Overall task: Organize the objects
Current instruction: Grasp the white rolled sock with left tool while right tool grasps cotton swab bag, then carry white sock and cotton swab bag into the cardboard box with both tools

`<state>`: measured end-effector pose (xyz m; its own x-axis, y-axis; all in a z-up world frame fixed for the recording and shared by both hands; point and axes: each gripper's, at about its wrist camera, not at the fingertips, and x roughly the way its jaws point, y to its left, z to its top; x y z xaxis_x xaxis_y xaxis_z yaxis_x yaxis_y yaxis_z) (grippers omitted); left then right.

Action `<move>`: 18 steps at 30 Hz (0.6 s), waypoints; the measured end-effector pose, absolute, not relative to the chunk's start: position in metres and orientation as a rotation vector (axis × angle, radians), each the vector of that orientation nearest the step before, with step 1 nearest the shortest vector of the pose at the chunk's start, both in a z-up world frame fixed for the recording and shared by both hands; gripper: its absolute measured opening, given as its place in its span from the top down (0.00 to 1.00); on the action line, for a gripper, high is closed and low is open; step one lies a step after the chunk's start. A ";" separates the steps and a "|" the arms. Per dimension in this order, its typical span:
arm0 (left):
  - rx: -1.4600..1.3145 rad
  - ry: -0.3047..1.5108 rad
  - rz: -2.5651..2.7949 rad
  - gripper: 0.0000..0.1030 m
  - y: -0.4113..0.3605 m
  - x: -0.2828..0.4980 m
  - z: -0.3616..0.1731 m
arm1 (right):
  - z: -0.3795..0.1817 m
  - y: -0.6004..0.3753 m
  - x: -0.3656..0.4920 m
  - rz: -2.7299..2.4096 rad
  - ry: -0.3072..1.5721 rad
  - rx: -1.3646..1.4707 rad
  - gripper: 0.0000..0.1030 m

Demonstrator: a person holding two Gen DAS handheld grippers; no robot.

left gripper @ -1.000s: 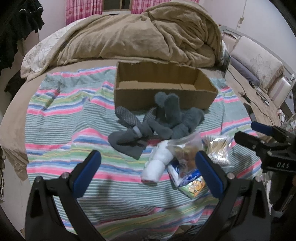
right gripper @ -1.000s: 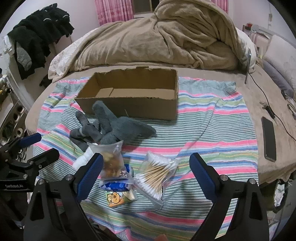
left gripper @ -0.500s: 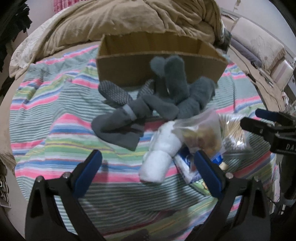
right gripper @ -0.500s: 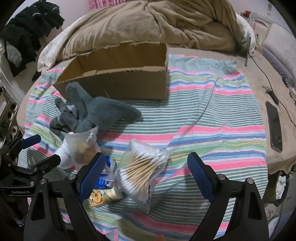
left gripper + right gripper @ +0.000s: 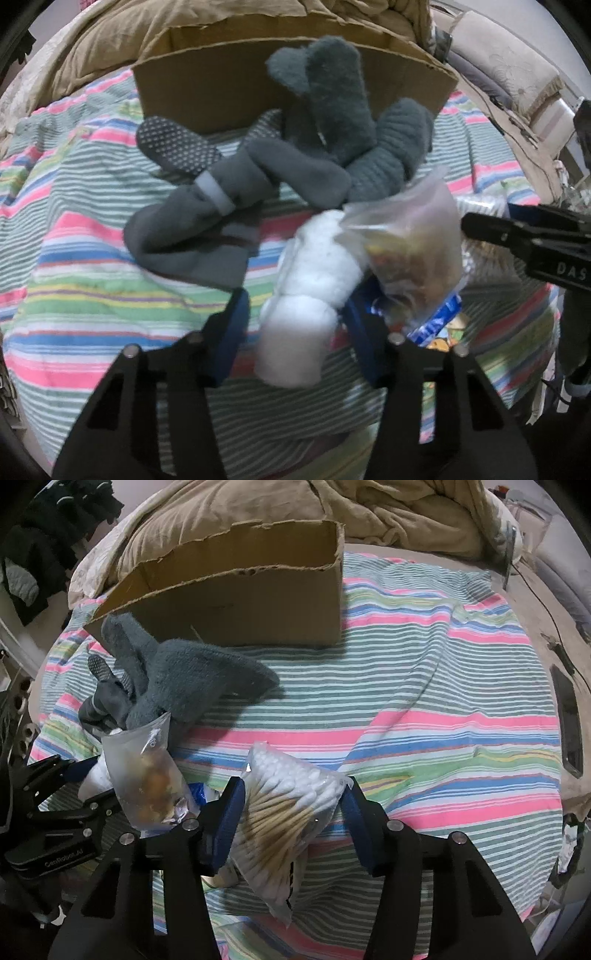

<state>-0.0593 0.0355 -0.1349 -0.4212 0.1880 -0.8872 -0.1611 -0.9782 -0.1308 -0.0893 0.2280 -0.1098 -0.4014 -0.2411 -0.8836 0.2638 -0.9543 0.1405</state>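
a: where was the white roll (image 5: 308,295) found relative to the left gripper (image 5: 293,317)?

b: it was seen directly between the blue pads (image 5: 231,332), its long axis running forward toward the cardboard box (image 5: 236,88) at the far edge of the striped blanket (image 5: 74,258). the jaws were partly drawn in around it; whether both pads were pressed on it could not be told.

a: and the right gripper (image 5: 291,812)?

b: it was set astride the bag of cotton swabs (image 5: 284,812), whose sticks were laid slantwise across the gap. the left pad looked touching the bag, but a firm hold could not be confirmed.

a: what was obscured?

b: the snack bag (image 5: 410,243) was blurred, the blue packet (image 5: 436,317) beneath it was mostly covered, and the box floor was hidden behind its front wall and the grey socks (image 5: 266,166).
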 end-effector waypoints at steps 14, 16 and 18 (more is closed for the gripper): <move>-1.412 -0.142 2.516 0.66 0.022 -0.052 -0.098 | -0.072 0.233 -0.080 -2.445 0.008 1.368 0.67; -1.382 -0.156 2.528 0.67 0.019 -0.050 -0.089 | -0.064 0.235 -0.079 -2.461 0.010 1.341 0.67; -1.357 -0.174 2.536 0.67 0.015 -0.049 -0.079 | -0.053 0.239 -0.080 -2.477 0.006 1.311 0.67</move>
